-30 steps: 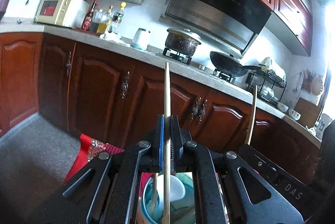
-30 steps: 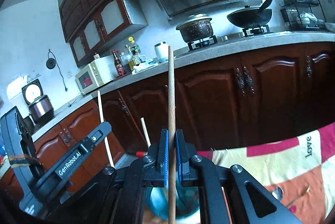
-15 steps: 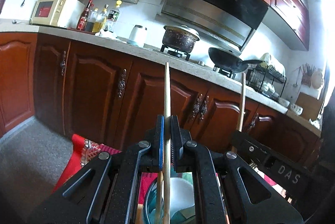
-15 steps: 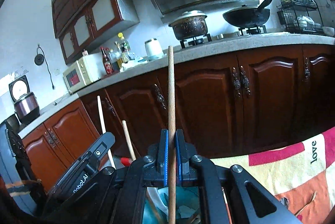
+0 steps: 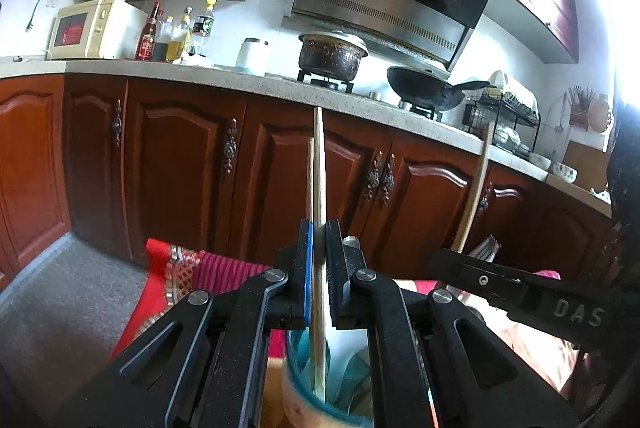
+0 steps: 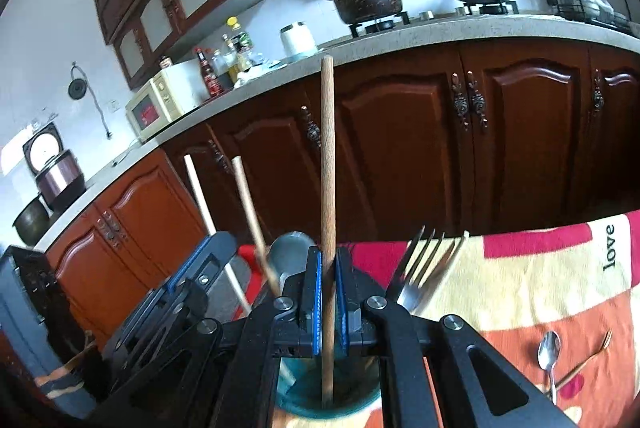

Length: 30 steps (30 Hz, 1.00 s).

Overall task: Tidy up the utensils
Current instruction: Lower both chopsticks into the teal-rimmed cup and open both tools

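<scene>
A pale chopstick (image 5: 319, 187) is clamped upright in the left gripper (image 5: 319, 268) and a darker one (image 6: 328, 167) in the right gripper (image 6: 328, 302), each lower end already inside the teal cup (image 6: 352, 402) directly below the fingers.

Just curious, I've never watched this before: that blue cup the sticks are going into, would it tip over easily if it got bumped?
Possibly. The blue cup stands on soft cloth, with a tall chopstick and forks reaching well above its rim, so a sideways nudge might rock it. It looks ceramic, so probably breakable.
</scene>
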### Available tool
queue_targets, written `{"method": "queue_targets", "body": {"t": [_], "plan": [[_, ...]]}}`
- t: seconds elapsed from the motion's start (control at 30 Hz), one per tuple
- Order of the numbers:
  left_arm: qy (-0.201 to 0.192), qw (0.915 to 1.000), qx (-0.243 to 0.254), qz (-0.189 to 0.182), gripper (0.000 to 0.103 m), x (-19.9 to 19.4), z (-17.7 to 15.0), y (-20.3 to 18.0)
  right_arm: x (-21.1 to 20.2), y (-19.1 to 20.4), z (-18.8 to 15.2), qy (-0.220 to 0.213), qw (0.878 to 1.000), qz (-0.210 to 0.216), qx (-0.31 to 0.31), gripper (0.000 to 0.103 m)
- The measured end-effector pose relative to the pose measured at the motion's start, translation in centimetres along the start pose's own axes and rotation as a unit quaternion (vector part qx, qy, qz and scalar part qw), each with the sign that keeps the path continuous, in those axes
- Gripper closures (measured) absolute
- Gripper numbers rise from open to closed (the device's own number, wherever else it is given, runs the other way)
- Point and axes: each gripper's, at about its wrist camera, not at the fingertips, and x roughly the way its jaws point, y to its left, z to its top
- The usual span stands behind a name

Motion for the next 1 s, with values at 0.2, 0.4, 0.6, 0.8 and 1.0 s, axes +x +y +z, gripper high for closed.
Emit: {"method": "queue_targets", "body": {"t": [0.2, 0.4, 0.6, 0.8, 1.0], "plan": [[0.018, 0.9998, 0.003, 0.001, 0.098, -1.0, -1.1, 0.1, -0.4, 0.7, -1.2, 0.022, 1.0, -0.004, -0.009, 0.097], [0.032, 0.9995, 0.004, -0.001, 0.098, -1.4, -1.8, 0.3, -0.5, -0.5, -2.0, 0.038, 0.999, -0.006, 0.015, 0.097], [0.046, 0.9989, -0.006, -0.004, 0.098, -1.2, -2.1, 0.6, -0.6, -1.3, -2.1, 0.042, 0.999, -0.005, 0.026, 0.097], [0.048, 0.9988, -0.007, -0.006, 0.098, -1.5, -2.2, 0.6, -1.1, -0.9, -2.5, 0.04, 0.999, -0.007, 0.018, 0.097], [0.053, 0.9985, -0.008, -0.009, 0.099, -1.6, -2.5, 0.6, -1.6, -0.1, -3.0, 0.041, 0.999, -0.021, 0.002, 0.097]]}}
